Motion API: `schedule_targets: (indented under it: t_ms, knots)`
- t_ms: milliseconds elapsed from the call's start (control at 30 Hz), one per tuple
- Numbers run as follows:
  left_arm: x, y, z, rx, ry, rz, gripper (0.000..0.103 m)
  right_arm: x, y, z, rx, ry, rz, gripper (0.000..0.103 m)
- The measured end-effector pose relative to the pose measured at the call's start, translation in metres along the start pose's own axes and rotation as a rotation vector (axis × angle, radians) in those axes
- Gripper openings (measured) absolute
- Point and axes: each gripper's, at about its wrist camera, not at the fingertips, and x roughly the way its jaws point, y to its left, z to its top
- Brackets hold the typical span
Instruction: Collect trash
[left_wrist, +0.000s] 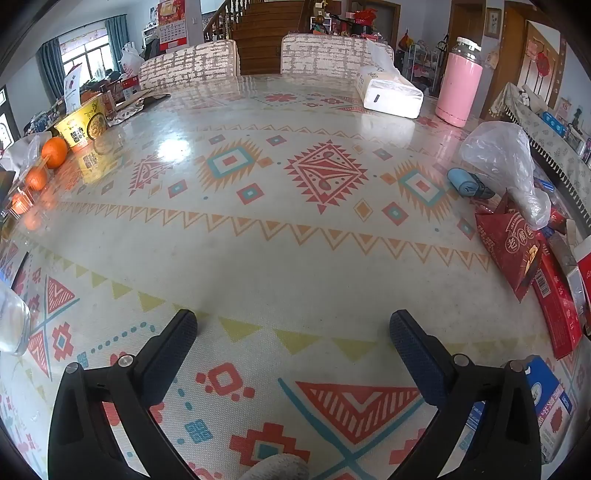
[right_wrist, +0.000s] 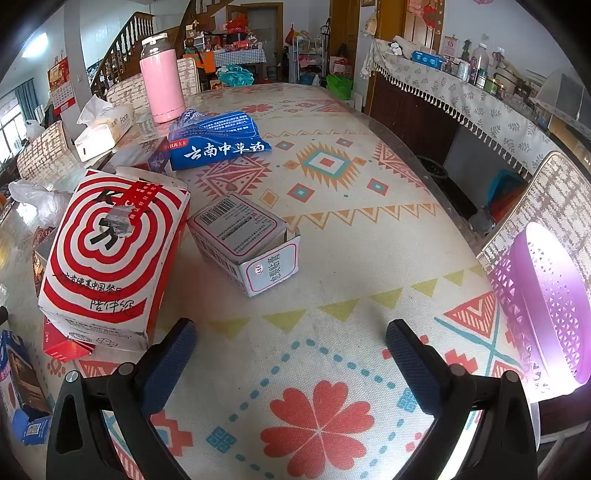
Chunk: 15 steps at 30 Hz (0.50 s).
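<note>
In the right wrist view my right gripper (right_wrist: 291, 332) is open and empty above the patterned tablecloth. A red-and-white spiral carton (right_wrist: 110, 254) lies just left of its left finger. A small white box with a barcode (right_wrist: 243, 240) lies ahead, and a blue medicine packet (right_wrist: 218, 142) lies farther back. A purple perforated basket (right_wrist: 546, 306) stands at the right table edge. In the left wrist view my left gripper (left_wrist: 293, 325) is open and empty over bare cloth. A red snack bag (left_wrist: 509, 247), a red box (left_wrist: 557, 310), a clear plastic bag (left_wrist: 506, 162) and a blue carton (left_wrist: 550, 402) lie at its right.
A pink thermos (left_wrist: 458, 88) and a white tissue pack (left_wrist: 391, 94) stand at the far side. A yellow noodle cup (left_wrist: 83, 125) and oranges (left_wrist: 54, 151) sit at the left. A glass (left_wrist: 13, 321) stands near the left edge. Chairs stand behind the table.
</note>
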Motion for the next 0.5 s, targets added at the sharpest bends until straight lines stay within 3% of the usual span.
schedule_targets:
  t_ms: [500]
  knots:
    - [0.0000,0.0000,0.0000,0.000,-0.001,0.000,0.103,0.0005,-0.0013,0.0009,-0.004,0.009,0.006,0.103]
